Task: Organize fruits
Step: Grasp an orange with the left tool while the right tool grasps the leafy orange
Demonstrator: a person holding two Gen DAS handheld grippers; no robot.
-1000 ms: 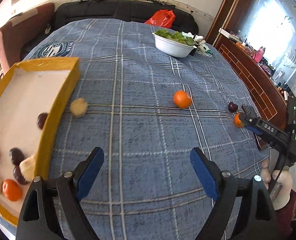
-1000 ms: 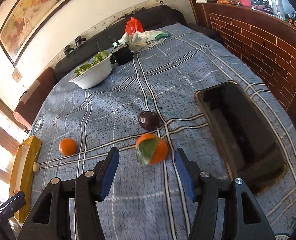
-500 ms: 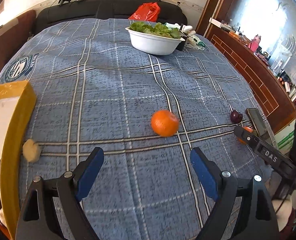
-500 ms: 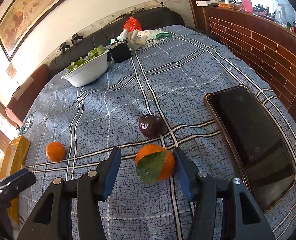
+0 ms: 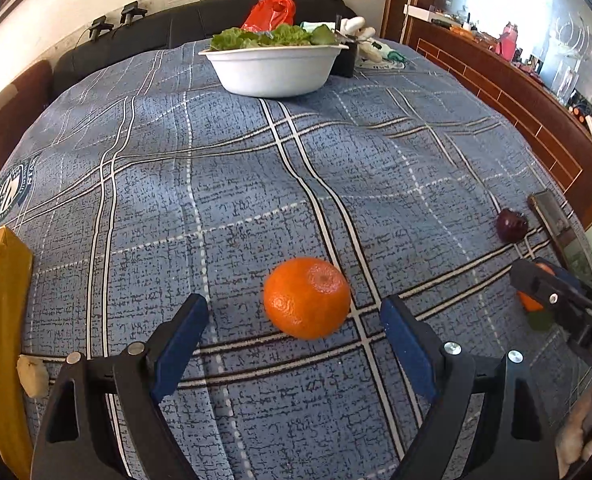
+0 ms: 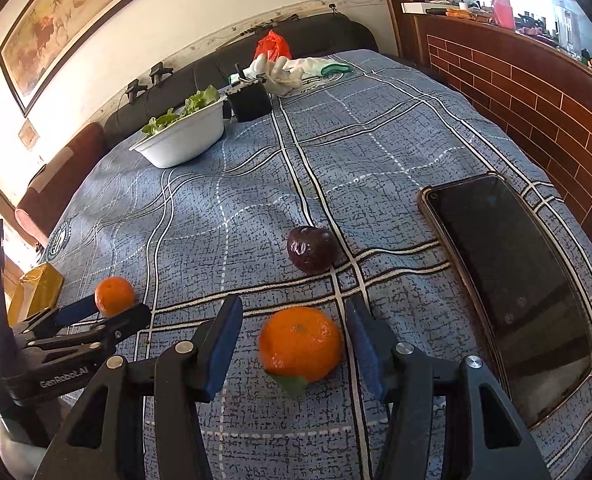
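Oranges between both grippers' parted jaws — ungripped.

Black tool; blue pads

This is a home, most likely a living room. A black sofa stands by the wall behind the table, which has a blue checked cloth on it. A big framed painting hangs above the sofa. A white bowl of salad leaves, a phone and a red bag sit around like everyday things.
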